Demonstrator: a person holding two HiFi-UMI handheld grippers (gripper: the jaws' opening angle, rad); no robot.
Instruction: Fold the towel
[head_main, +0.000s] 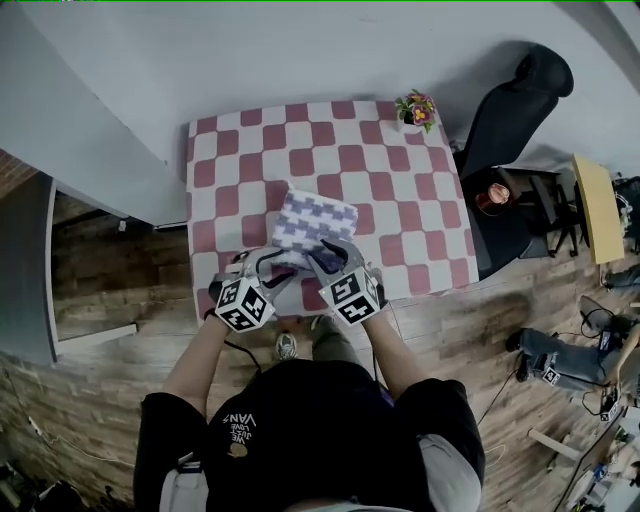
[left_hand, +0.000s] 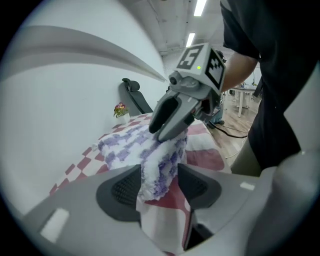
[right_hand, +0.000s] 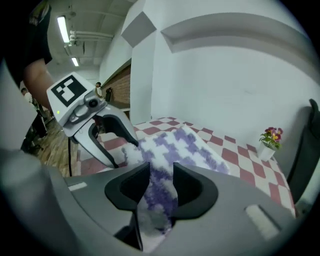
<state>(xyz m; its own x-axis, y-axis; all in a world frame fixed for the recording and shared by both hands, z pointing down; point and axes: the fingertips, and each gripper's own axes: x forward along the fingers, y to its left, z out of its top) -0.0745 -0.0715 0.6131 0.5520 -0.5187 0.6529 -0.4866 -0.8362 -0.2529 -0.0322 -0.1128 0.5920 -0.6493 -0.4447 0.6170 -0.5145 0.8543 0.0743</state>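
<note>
A white and purple checked towel (head_main: 315, 222) lies folded on the red and white checked table (head_main: 400, 190), near its front edge. Both grippers meet at the towel's near edge. In the left gripper view a thick bunch of towel (left_hand: 160, 160) fills the gap of my left gripper (left_hand: 159, 182), whose pads press on it. The right gripper (left_hand: 172, 117) shows just beyond, on the same edge. In the right gripper view a strip of towel (right_hand: 180, 147) is pinched in my right gripper (right_hand: 161, 187); the left gripper (right_hand: 107, 132) is close at the left.
A small flower pot (head_main: 417, 108) stands at the table's far right corner. A black office chair (head_main: 515, 100) and a low stand with a red cup (head_main: 497, 197) are to the right. A white wall runs behind the table. Cables and gear litter the wooden floor (head_main: 560, 370).
</note>
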